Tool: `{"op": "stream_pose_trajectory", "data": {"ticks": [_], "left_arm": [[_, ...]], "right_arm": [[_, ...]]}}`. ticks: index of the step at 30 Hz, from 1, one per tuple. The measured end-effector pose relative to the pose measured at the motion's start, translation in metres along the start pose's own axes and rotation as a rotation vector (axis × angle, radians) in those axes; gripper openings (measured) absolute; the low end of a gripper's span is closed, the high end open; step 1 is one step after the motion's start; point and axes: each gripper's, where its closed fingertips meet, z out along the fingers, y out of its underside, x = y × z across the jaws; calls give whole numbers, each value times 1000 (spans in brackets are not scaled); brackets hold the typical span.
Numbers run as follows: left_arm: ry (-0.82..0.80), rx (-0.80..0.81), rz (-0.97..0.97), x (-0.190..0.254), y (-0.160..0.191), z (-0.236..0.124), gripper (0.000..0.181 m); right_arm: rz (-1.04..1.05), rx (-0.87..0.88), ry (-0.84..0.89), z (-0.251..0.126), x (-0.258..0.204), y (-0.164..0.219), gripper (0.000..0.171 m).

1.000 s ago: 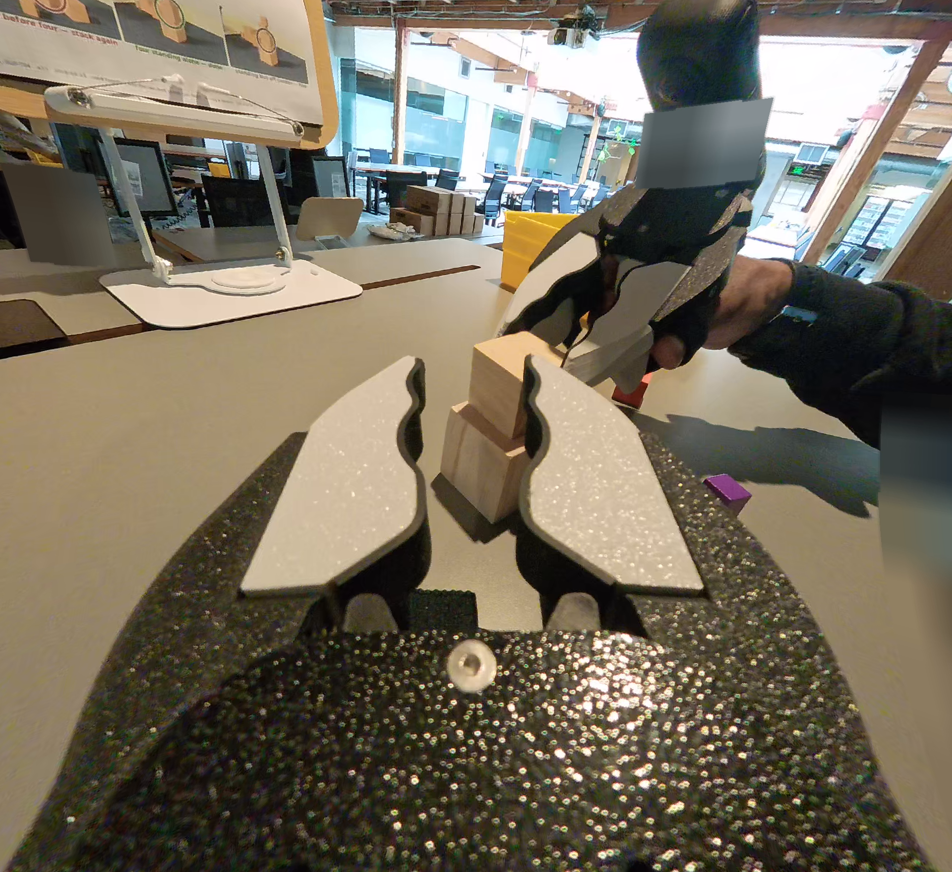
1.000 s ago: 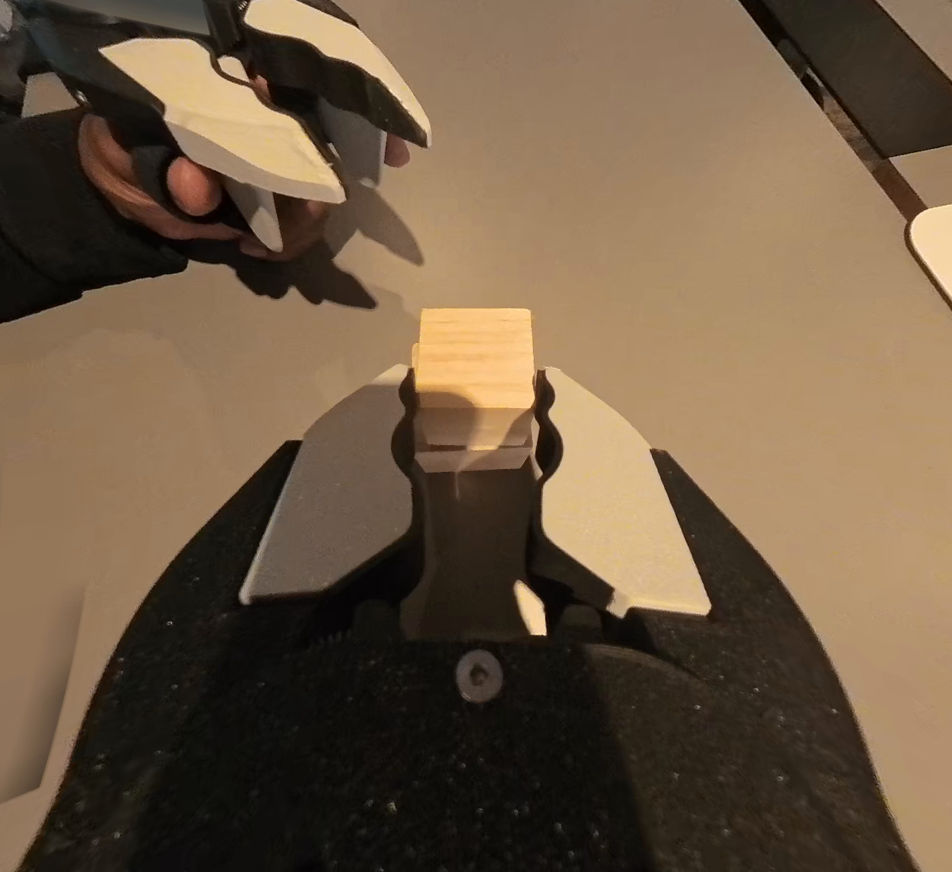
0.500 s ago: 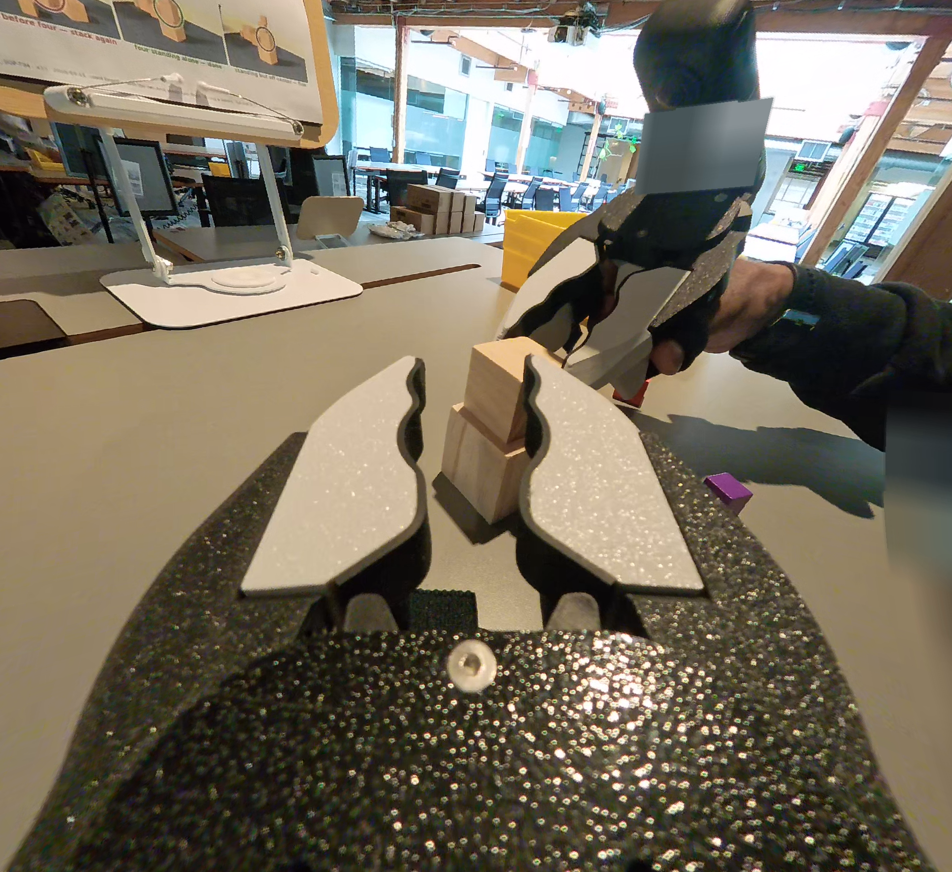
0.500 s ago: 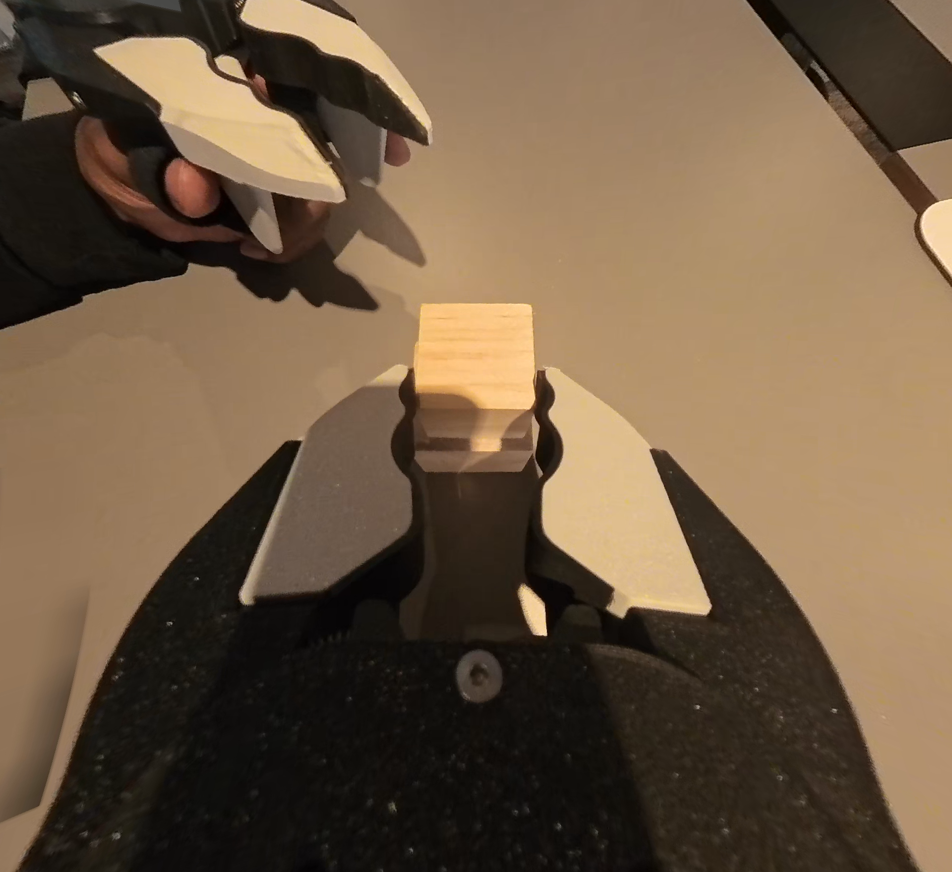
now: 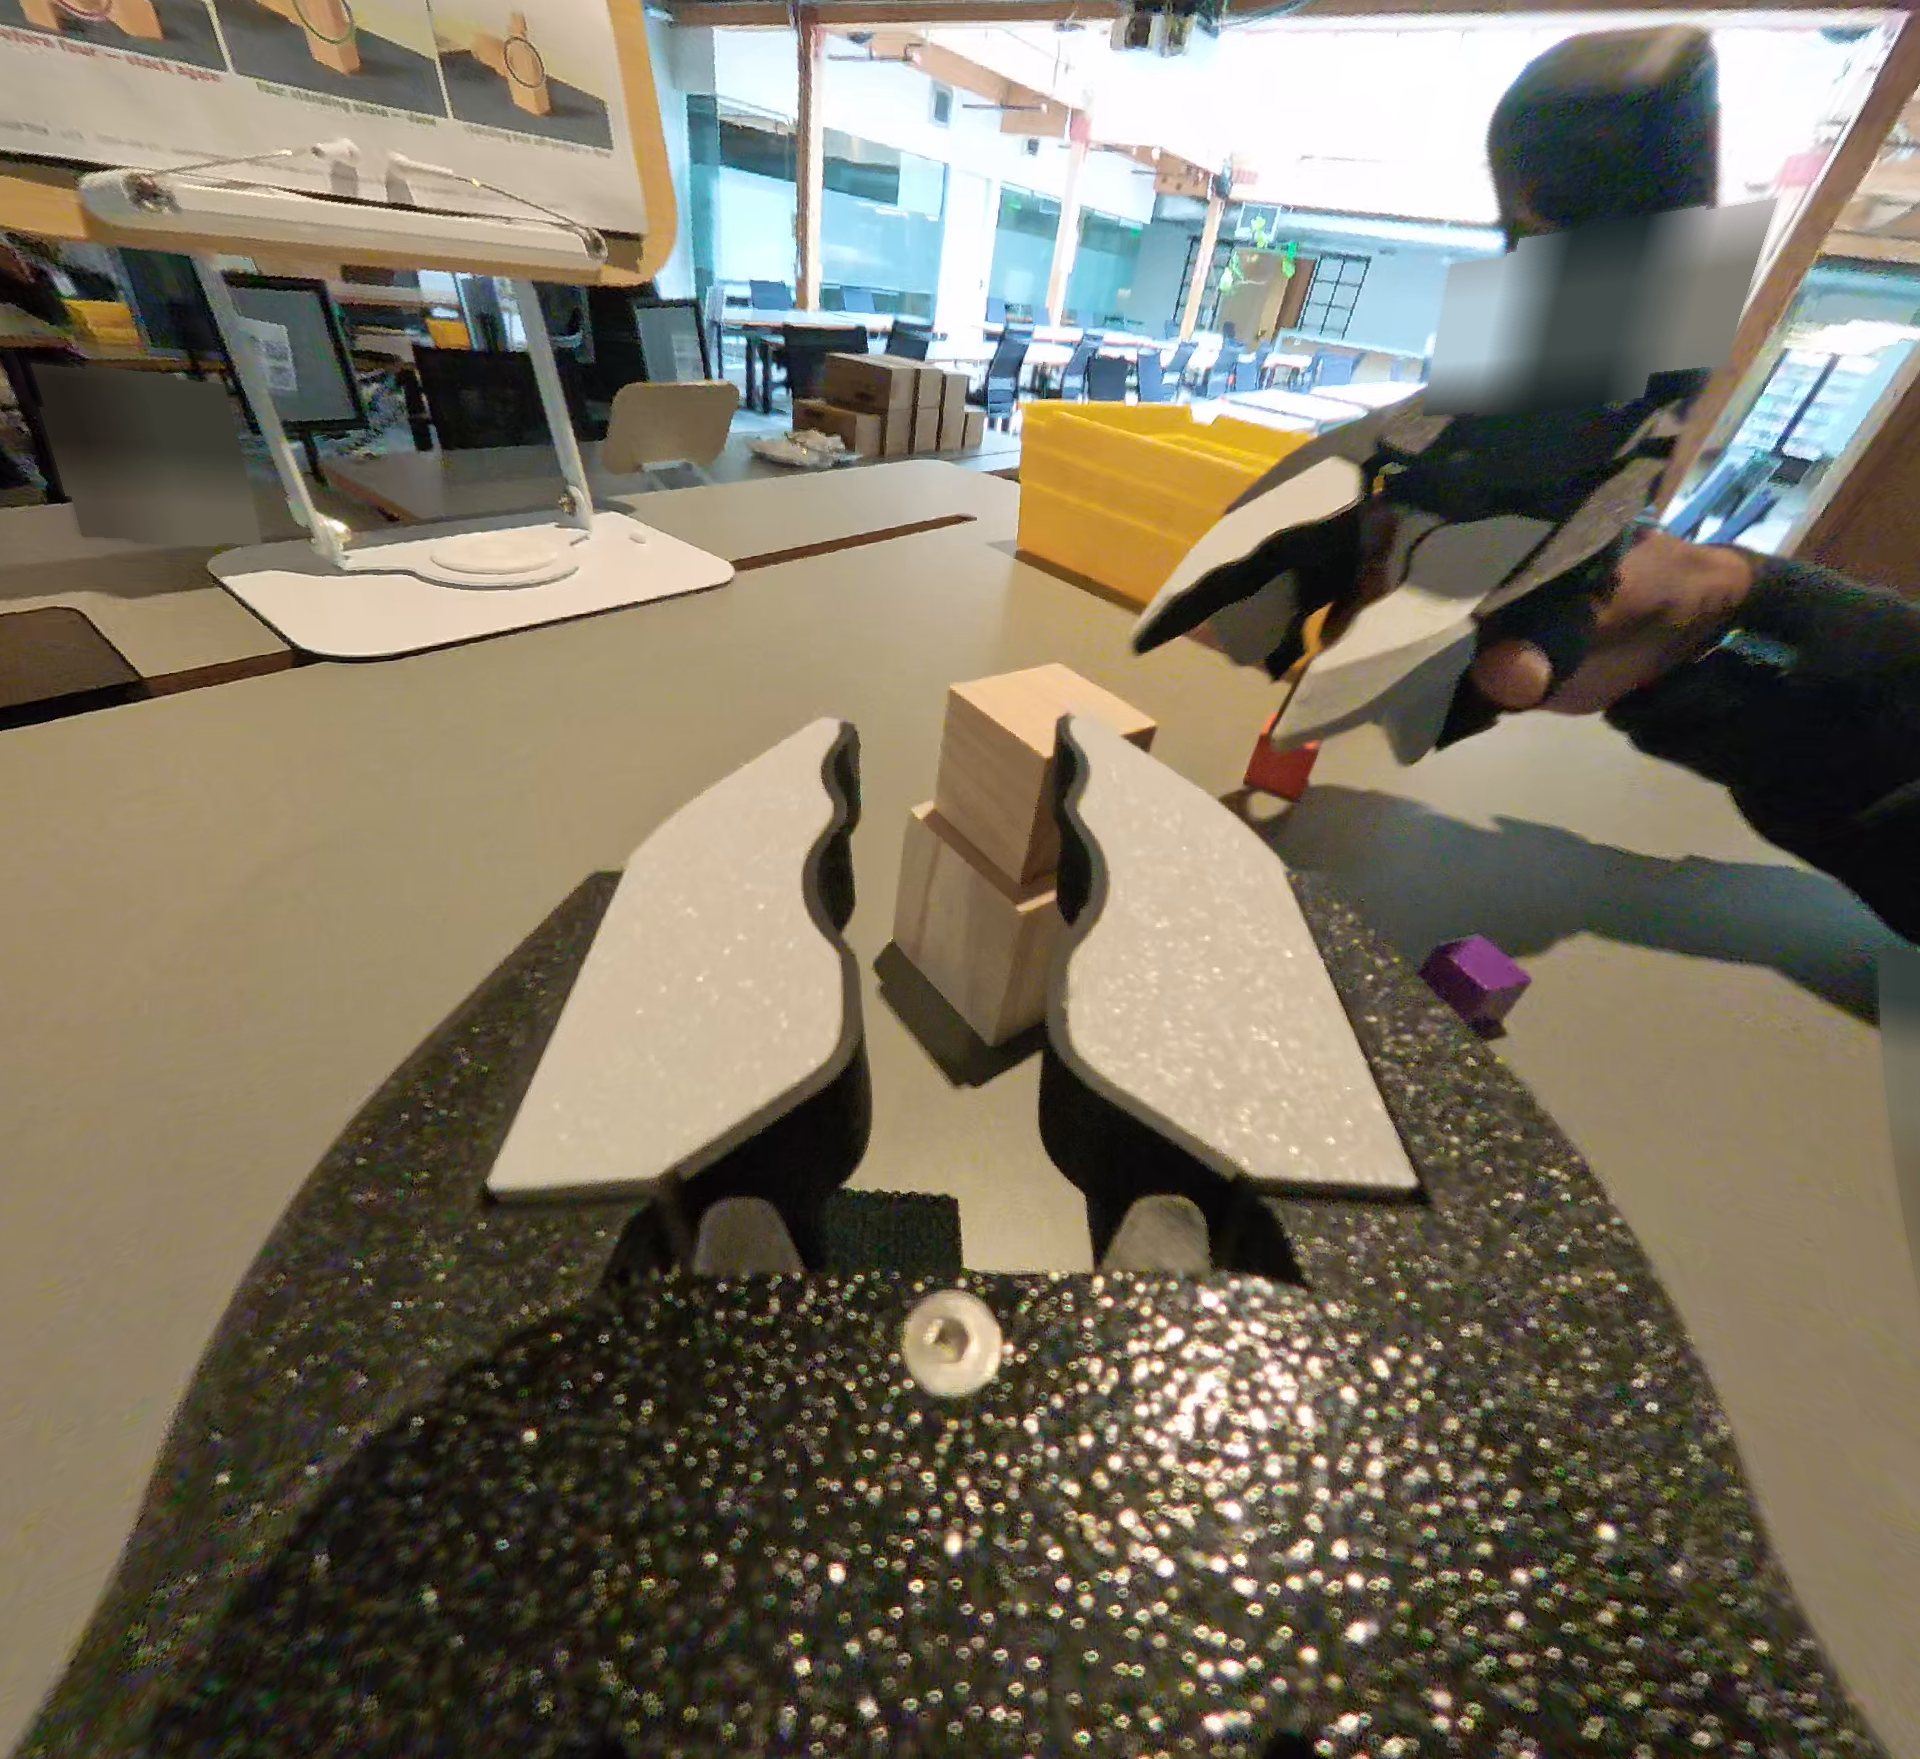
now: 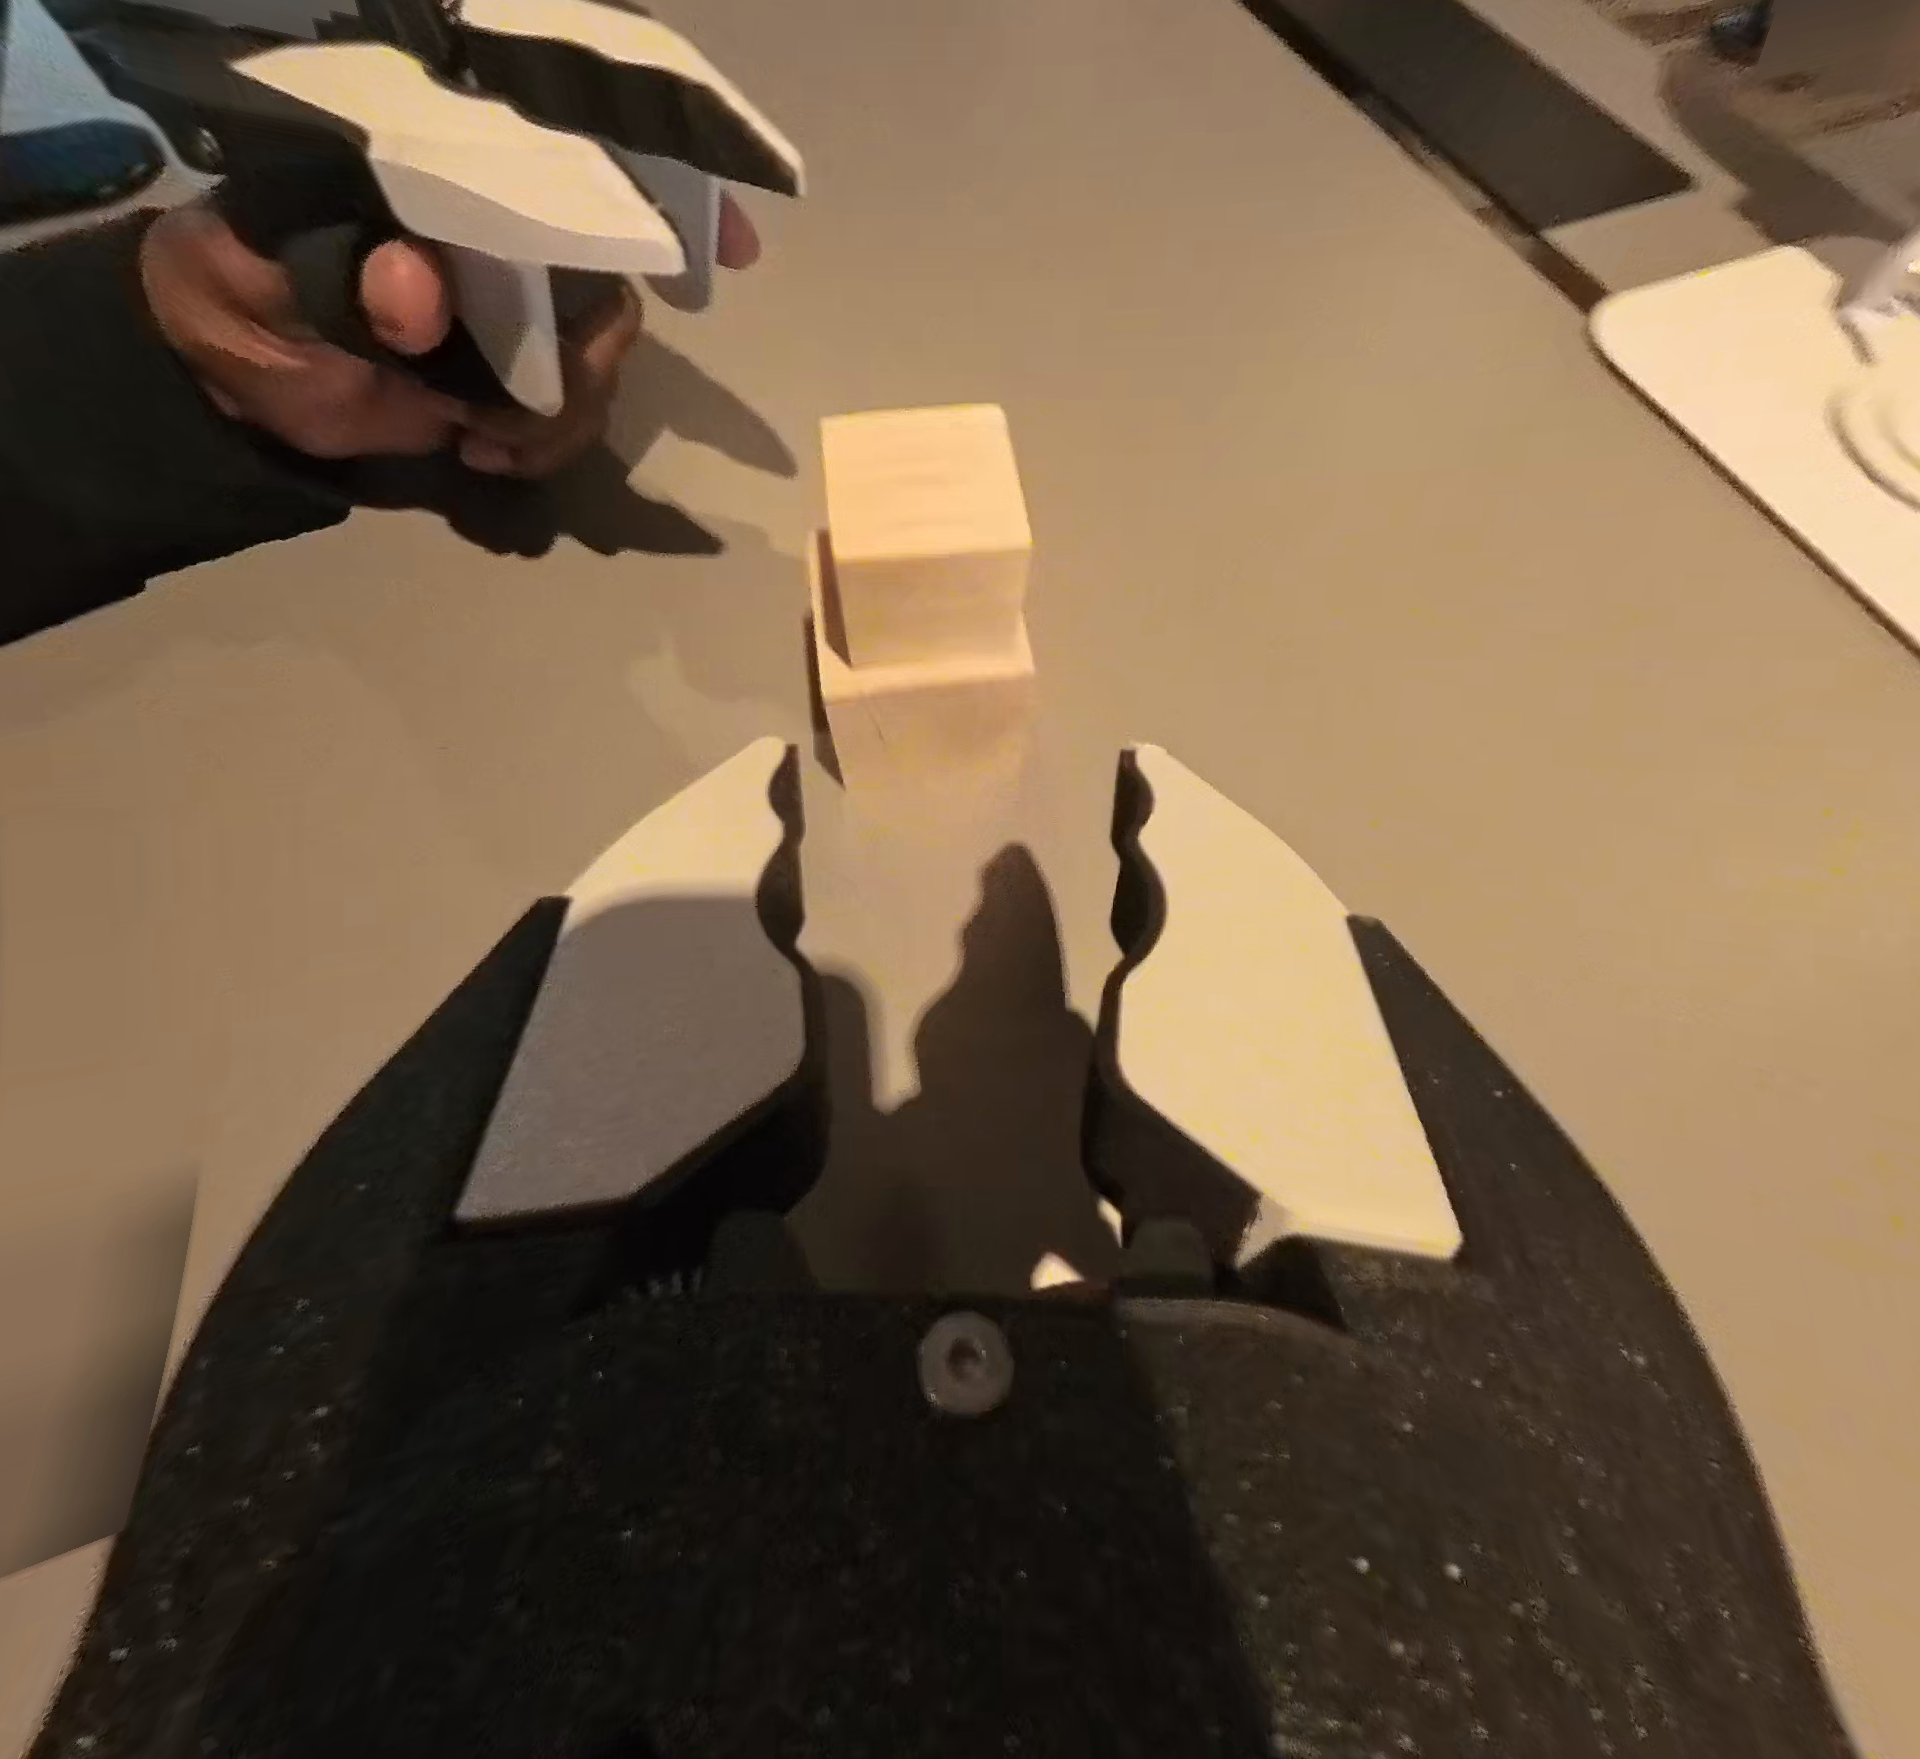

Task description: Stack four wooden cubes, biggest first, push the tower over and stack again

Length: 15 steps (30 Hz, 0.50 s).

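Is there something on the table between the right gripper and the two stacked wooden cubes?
Nothing visible. In the right wrist view, the right gripper is open and set back from the upper cube on the lower cube; only bare table and shadow lie between. The left gripper hovers off to the side.

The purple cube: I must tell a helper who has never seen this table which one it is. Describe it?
On the grey table, find the two-cube wooden stack. Right of it, nearer than the red block, lies the purple cube: small, alone, the only purple thing.
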Motion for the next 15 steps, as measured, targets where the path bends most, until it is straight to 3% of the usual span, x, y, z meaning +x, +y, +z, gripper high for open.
{"op": "stream_pose_trajectory", "data": {"ticks": [6, 9, 15], "left_arm": [[7, -262, 20, 14, 36, 9, 35], [-27, -399, 123, 21, 56, 13, 38], [-129, -587, 210, 12, 83, 21, 41]], "right_arm": [[98, 115, 208, -75, 25, 38, 51], [175, 169, 285, -106, 37, 58, 49], [258, 163, 336, -123, 41, 93, 49]]}}
